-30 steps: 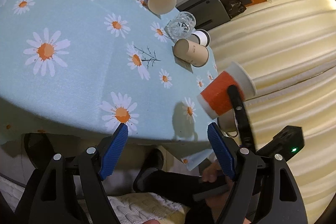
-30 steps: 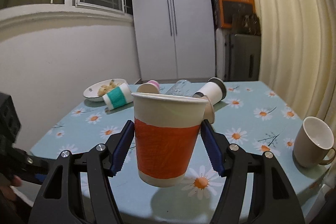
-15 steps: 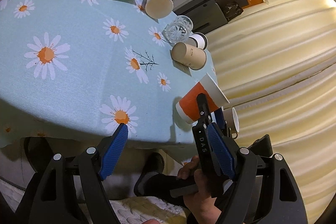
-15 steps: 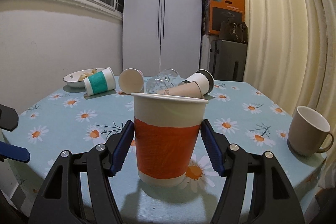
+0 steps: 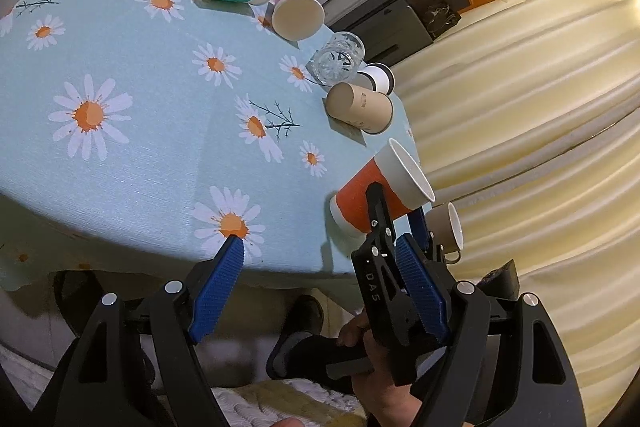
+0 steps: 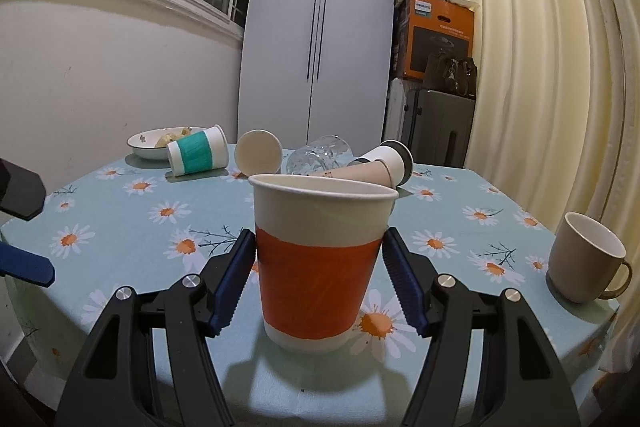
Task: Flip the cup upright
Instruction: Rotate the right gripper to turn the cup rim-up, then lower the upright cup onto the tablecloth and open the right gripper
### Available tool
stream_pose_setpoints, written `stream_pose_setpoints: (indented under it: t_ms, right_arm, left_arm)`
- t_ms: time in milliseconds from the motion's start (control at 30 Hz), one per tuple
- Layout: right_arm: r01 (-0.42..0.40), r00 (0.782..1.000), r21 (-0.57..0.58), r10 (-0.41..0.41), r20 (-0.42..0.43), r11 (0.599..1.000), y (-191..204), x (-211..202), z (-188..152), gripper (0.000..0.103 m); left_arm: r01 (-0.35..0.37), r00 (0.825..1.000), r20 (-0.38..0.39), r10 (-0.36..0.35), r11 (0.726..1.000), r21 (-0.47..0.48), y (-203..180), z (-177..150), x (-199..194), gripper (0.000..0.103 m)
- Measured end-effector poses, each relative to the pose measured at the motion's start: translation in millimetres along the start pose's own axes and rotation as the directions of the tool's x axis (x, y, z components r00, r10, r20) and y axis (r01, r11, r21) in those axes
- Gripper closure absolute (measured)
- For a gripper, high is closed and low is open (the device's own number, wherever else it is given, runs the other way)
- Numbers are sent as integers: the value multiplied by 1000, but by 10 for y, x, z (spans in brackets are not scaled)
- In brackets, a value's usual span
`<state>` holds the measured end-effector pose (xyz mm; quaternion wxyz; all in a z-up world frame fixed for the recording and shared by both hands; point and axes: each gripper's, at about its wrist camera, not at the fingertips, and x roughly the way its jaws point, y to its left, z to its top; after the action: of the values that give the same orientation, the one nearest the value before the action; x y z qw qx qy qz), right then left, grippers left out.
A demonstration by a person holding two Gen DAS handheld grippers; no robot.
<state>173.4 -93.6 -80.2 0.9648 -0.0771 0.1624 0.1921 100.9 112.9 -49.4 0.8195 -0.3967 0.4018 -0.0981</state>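
Observation:
An orange and white paper cup stands upright on the daisy tablecloth near the front edge. My right gripper has its blue pads on both sides of the cup, shut on it. In the left wrist view the same cup shows with the right gripper on it. My left gripper is open and empty, off the table's edge, to the left of the cup.
Behind lie several tipped cups: a teal one, a pink one, a glass, a brown one, a white one. A bowl of food stands far left. A beige mug stands upright at right.
The right gripper has lowered the orange cup from above the table until it stands on the cloth. The left gripper has stayed open at the table's edge.

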Motion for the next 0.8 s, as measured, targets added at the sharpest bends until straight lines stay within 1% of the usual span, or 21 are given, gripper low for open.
stream_pose_setpoints:
  t_ms: [467, 633, 800]
  right_arm:
    - [-6, 999, 34, 8, -44, 999, -25, -23, -24, 36]
    - [-13, 999, 41, 15, -45, 999, -27, -38, -14, 28]
    - [-16, 999, 40, 17, -40, 999, -30, -76, 5, 27]
  left_arm:
    - [-18, 1000, 13, 18, 1000, 9, -4, -3, -8, 27]
    - [-19, 1000, 14, 19, 1000, 11, -3, -2, -8, 27]
    - [-27, 1000, 15, 27, 1000, 12, -2, 3, -4, 27]
